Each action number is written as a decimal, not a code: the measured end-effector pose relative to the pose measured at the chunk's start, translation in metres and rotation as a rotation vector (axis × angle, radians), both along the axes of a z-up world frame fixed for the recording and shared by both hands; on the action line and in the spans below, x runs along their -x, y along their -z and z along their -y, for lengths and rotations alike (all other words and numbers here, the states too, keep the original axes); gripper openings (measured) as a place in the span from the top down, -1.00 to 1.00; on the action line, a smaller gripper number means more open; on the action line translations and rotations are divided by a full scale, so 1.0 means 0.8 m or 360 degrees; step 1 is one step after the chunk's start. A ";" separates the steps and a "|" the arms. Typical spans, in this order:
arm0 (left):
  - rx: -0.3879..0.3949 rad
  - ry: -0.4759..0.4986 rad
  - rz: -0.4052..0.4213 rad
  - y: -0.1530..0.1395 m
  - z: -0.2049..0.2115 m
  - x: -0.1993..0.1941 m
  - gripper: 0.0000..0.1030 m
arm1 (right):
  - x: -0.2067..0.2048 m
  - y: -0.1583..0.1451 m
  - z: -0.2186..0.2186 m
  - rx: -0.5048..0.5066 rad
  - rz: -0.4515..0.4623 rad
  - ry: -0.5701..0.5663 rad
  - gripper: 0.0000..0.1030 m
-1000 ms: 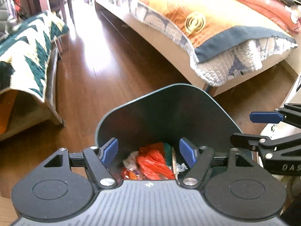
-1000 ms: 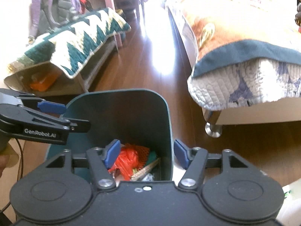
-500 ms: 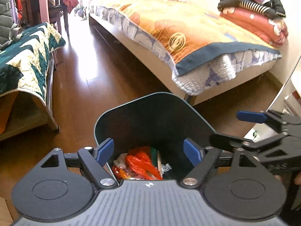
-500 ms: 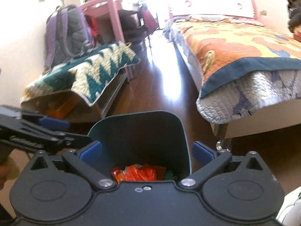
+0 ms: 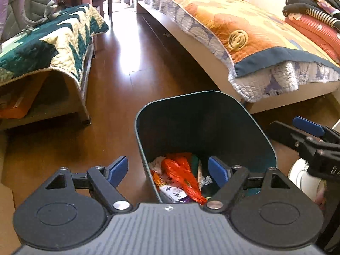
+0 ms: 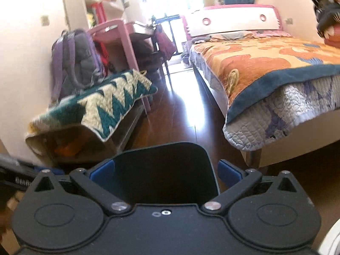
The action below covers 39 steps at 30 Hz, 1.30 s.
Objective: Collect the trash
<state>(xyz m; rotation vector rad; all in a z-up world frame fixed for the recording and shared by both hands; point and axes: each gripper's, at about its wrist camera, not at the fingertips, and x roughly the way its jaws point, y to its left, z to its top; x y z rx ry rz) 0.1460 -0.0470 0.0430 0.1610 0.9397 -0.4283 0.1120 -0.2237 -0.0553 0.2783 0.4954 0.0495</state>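
We hold the left gripper [image 5: 167, 171] with jaws wide apart and empty, straddling the near left rim of the dark green trash bin [image 5: 204, 116] on the wooden floor [image 5: 131, 63] near the bed's corner. Inside lie an orange plastic bag [image 5: 184, 176] and wrappers. Our right gripper [image 6: 165, 170] is also spread wide, gripping nothing.

1. We see our left gripper [image 5: 167, 171]: matte black ribbed body, two round embossed discs, silver screws, blue fingertip pads [image 5: 117, 169].
2. Our right gripper [image 6: 165, 169] matches it: black linkages, silver pivots, blue pads [image 6: 230, 172], with white lettering on its side in the left view.
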 end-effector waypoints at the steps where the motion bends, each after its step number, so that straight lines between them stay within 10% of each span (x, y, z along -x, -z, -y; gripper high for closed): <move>1: -0.0007 -0.0001 0.0014 0.000 -0.001 0.001 -0.60 | -0.001 0.001 0.001 0.0000 -0.0017 -0.0004 -1.00; 39: -0.0028 0.0057 -0.0090 0.021 0.001 -0.005 -0.60 | -0.013 0.011 -0.011 0.0163 -0.0191 -0.0024 -1.00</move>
